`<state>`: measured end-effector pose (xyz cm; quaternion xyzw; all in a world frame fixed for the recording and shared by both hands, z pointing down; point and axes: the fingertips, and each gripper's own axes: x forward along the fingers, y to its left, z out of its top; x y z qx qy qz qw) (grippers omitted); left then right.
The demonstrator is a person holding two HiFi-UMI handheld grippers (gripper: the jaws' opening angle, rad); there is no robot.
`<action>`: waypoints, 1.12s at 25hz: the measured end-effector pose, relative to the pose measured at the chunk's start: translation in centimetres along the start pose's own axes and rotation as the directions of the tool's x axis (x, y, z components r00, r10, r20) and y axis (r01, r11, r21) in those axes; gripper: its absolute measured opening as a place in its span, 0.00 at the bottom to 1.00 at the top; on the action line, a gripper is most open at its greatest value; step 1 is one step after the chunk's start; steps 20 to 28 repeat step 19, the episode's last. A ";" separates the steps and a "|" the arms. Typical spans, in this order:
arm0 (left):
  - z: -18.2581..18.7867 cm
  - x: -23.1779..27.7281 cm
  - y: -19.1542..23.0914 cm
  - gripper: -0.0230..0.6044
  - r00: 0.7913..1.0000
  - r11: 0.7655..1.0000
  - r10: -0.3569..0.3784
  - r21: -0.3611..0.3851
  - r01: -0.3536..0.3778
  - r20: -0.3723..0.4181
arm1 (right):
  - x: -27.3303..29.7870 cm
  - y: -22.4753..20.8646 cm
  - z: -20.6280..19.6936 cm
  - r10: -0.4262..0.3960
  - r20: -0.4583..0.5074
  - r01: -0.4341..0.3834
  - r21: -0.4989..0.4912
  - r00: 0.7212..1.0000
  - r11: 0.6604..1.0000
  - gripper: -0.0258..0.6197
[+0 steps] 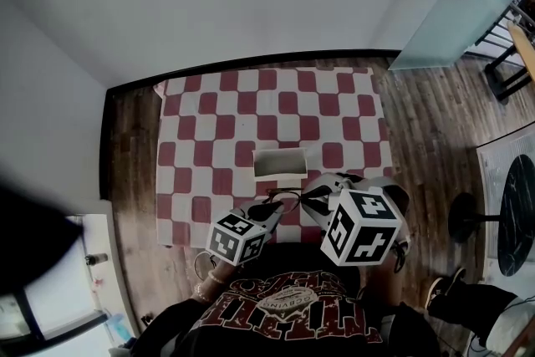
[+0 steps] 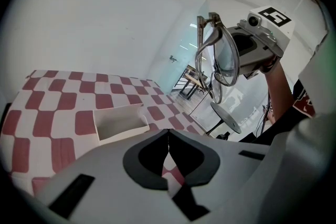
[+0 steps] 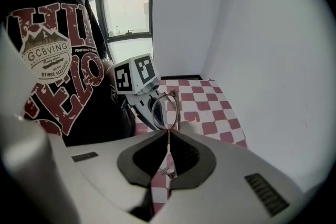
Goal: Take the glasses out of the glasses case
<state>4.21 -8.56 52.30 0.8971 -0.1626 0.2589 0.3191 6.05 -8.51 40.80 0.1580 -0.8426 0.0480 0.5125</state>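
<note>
Our right hand-held gripper (image 3: 168, 132) is clenched on the thin frame of the glasses (image 3: 167, 108), holding them up near our chest, well apart from the open white glasses case (image 1: 280, 176) on the desk (image 1: 209, 109). Our left hand-held gripper (image 2: 168, 131) is closed on nothing. The pinch looks narrow, so we judge a quick swing could twist the frame loose or bend it, dropping the glasses past the desk edge

"GCBVING" on an oval patch (image 3: 46, 56) on the black shirt (image 3: 79, 107), big red letters (image 3: 79, 78) beside it (only "ELO" clear)
</note>
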 end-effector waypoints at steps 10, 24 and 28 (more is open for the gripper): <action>0.1 0.2 -0.2 0.05 1.000 1.000 -0.004 0.013 0.004 -0.011 | -0.2 -0.1 -0.5 -0.001 -0.009 0.001 0.015 1.000 1.000 0.09; 0.1 0.3 -0.1 0.05 1.000 1.000 -0.008 0.004 0.008 -0.013 | -0.1 -0.2 -0.6 0.004 -0.013 -0.004 0.020 1.000 1.000 0.09; 0.1 0.3 -0.1 0.05 1.000 1.000 -0.008 0.004 0.008 -0.013 | -0.1 -0.2 -0.6 0.004 -0.013 -0.004 0.020 1.000 1.000 0.09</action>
